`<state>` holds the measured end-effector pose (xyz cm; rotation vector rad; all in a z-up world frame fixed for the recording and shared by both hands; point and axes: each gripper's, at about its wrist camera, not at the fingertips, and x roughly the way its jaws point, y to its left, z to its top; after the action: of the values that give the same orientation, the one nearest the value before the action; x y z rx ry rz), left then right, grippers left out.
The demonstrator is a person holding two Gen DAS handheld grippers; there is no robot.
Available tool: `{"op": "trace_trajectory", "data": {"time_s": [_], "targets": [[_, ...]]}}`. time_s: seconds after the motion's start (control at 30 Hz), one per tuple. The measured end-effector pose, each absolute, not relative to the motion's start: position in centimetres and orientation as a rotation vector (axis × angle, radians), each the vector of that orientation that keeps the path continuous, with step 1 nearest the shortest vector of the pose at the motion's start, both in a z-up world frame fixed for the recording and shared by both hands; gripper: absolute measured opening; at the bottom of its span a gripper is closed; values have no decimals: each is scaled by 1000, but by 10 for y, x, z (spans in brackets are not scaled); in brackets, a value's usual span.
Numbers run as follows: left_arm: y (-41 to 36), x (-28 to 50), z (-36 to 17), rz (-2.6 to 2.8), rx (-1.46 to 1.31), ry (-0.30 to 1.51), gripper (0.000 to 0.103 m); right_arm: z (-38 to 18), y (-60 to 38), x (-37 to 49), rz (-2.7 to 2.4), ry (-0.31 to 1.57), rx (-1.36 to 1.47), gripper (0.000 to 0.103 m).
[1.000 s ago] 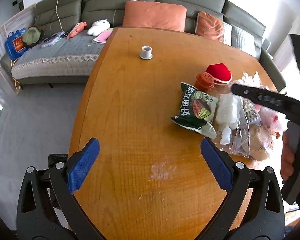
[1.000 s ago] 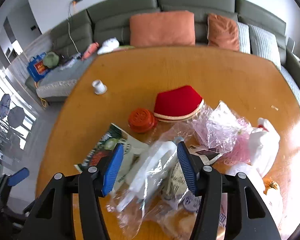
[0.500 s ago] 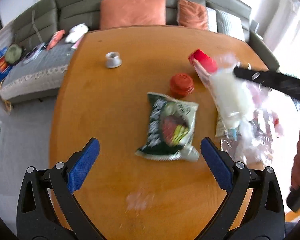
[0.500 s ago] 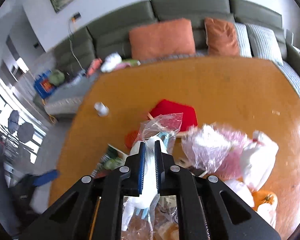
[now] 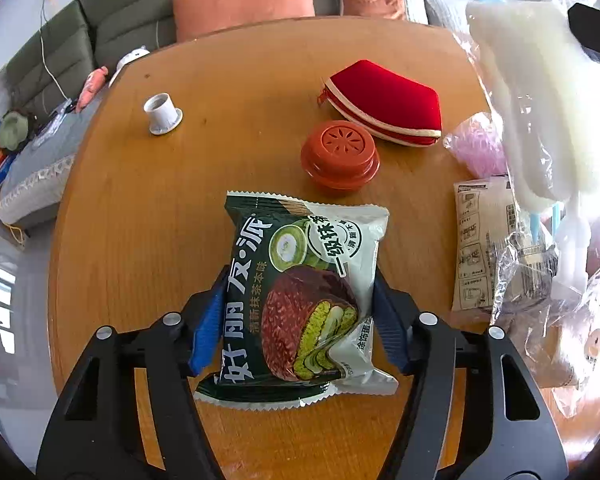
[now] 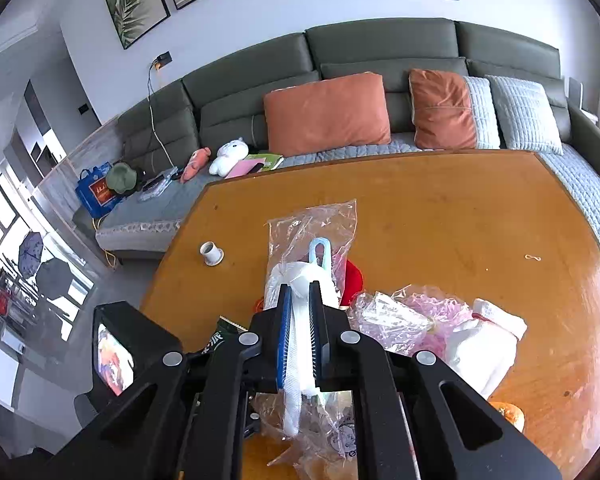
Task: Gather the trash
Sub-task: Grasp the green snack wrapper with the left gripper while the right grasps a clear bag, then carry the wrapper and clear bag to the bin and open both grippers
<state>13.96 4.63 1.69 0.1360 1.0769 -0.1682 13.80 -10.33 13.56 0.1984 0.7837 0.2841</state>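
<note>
My left gripper (image 5: 296,320) angled steeply down, jaws just closing on something between them, my right gripper (image 6: 299,336) clamped tight

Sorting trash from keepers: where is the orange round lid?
In the left wrist view, the orange round lid sits on the table, between the red pouch and green snack packet.

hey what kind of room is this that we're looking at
Most likely a home living room. A long green sofa with orange cushions stands behind a wooden table, framed plant pictures hang on the wall, and a plush toy lies on the seat.
</note>
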Motion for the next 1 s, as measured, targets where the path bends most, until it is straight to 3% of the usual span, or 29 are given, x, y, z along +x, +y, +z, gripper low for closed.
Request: {"op": "trace_trajectory", "data": {"time_s": [0.43,1.0], "targets": [[89,86,30,-133,29,1056,62,149,-70,121,345,775,174,10],[223,-13,56,116,-143,1000,62,161,81,72,625,792,41,10]]}}
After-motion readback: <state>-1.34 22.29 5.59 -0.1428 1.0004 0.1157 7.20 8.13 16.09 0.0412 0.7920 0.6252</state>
